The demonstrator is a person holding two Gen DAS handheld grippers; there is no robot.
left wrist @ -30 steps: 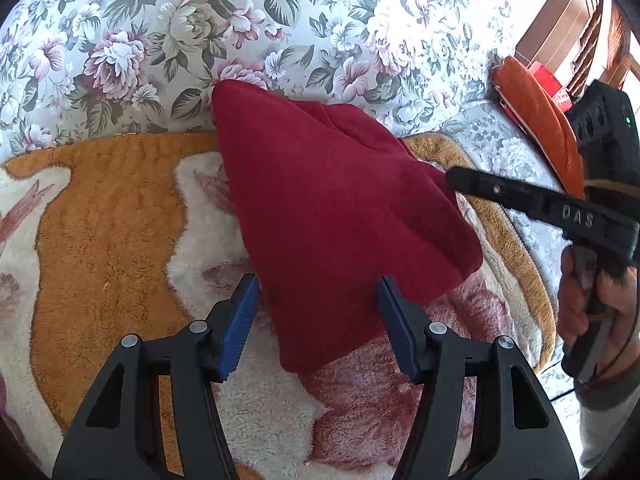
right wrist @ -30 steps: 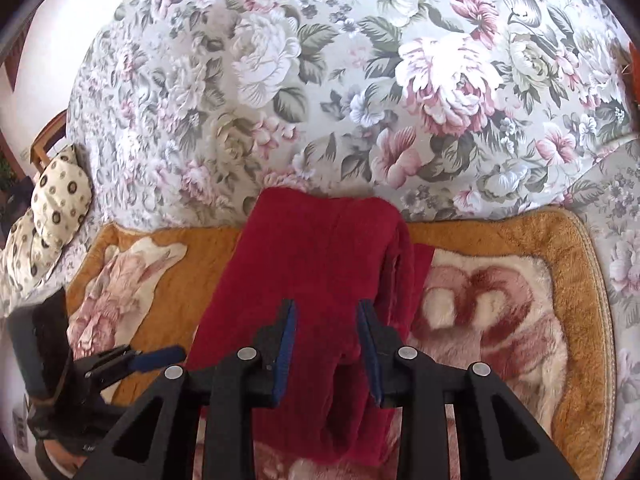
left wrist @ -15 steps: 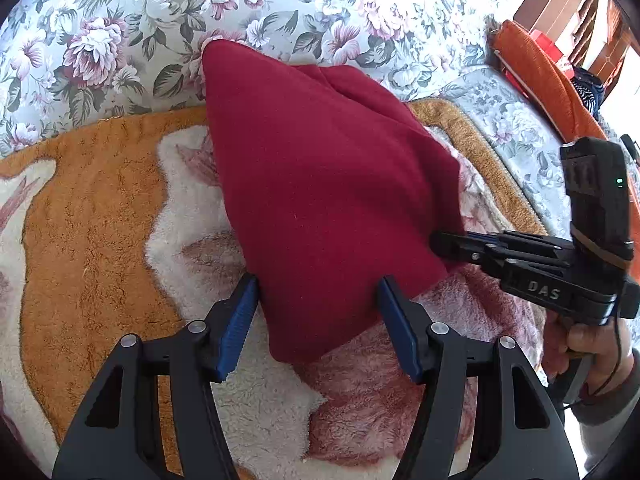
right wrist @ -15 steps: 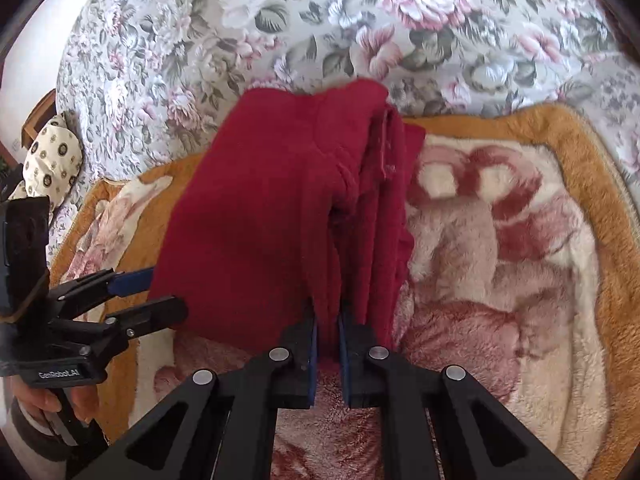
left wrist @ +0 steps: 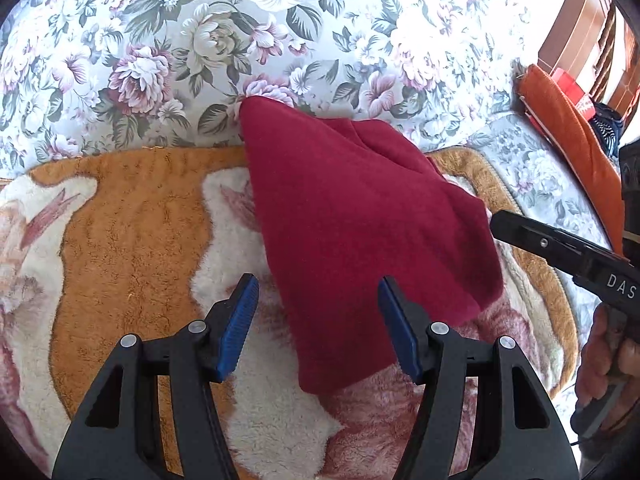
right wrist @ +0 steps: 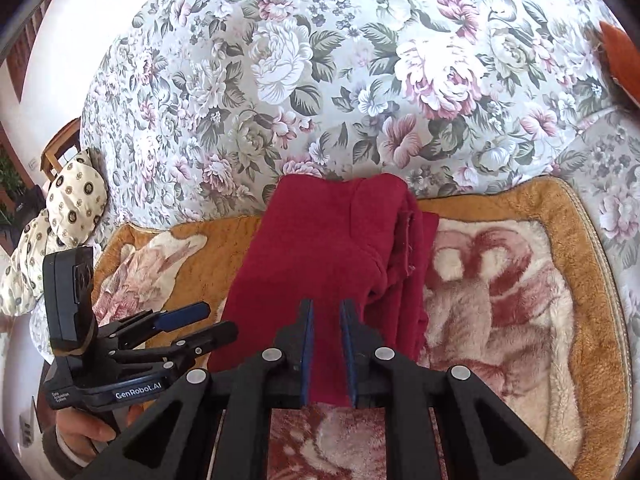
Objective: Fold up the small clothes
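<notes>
Two grippers are over one dark red garment (left wrist: 360, 236), which lies folded on a fluffy orange and cream blanket (left wrist: 120, 240). Its far end touches the flowered cover (left wrist: 200, 40) that rises behind the blanket. In the right wrist view the garment (right wrist: 320, 252) shows a smooth upper layer, and at its right side several folded edges are stacked one over another.

The left gripper (left wrist: 316, 320) has its fingers wide apart, with the blue pads (left wrist: 240, 320) facing each other. The near corner of the garment is between them in the picture, but the fingers do not close on it. In the right wrist view the same gripper (right wrist: 192, 324) is at the left of the garment, held by a hand (right wrist: 84, 432), with the fingertips just beside the left edge of the cloth.

The right gripper (right wrist: 326, 344) has its fingers narrow, with a small gap only. The near edge of the garment is seen in this gap, but I cannot tell if the pads touch the cloth. In the left wrist view this gripper (left wrist: 560, 248) comes from the right, and its tip is just beside the right edge of the garment.

An orange cushion (left wrist: 572, 136) lies at the far right, and a spotted cream pillow (right wrist: 60, 216) is at the far left.
</notes>
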